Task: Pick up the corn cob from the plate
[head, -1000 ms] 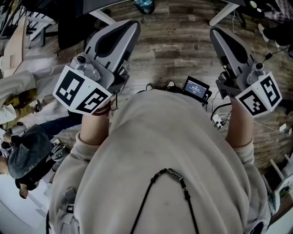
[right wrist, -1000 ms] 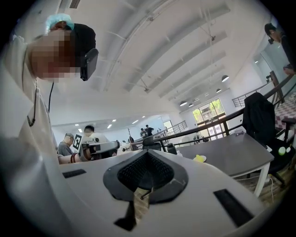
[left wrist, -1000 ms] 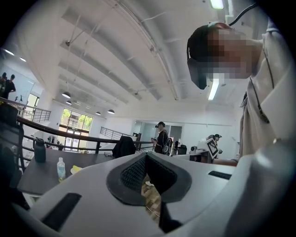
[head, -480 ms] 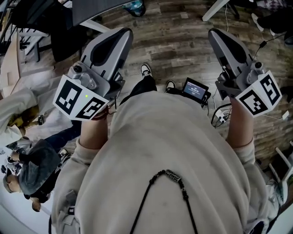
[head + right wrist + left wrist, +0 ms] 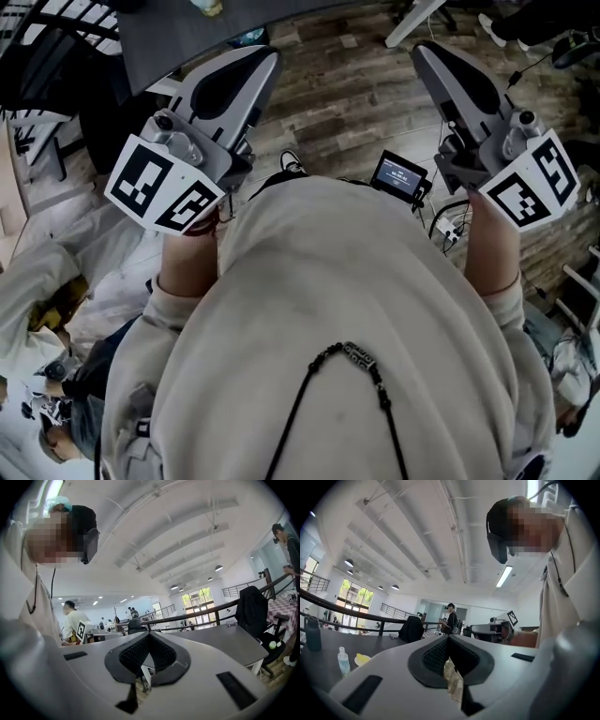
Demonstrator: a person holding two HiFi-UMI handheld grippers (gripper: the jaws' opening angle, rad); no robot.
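Observation:
Both grippers are held up in front of my chest, over the wooden floor. My left gripper has its jaws together with nothing between them, and so does my right gripper. In the left gripper view the left gripper points level towards a dark table. A small pale plate with something yellow on it lies there, too small to tell as a corn cob. The right gripper points across another dark table. Neither gripper touches anything.
On the left table stand a small clear bottle and a dark bottle. A small screen with cables lies on the wooden floor. A black office chair stands at the right table. Several people stand in the background.
Both grippers have risen a little and the right one has shifted left. The view has tipped up, so the dark table edge now shows at the top.

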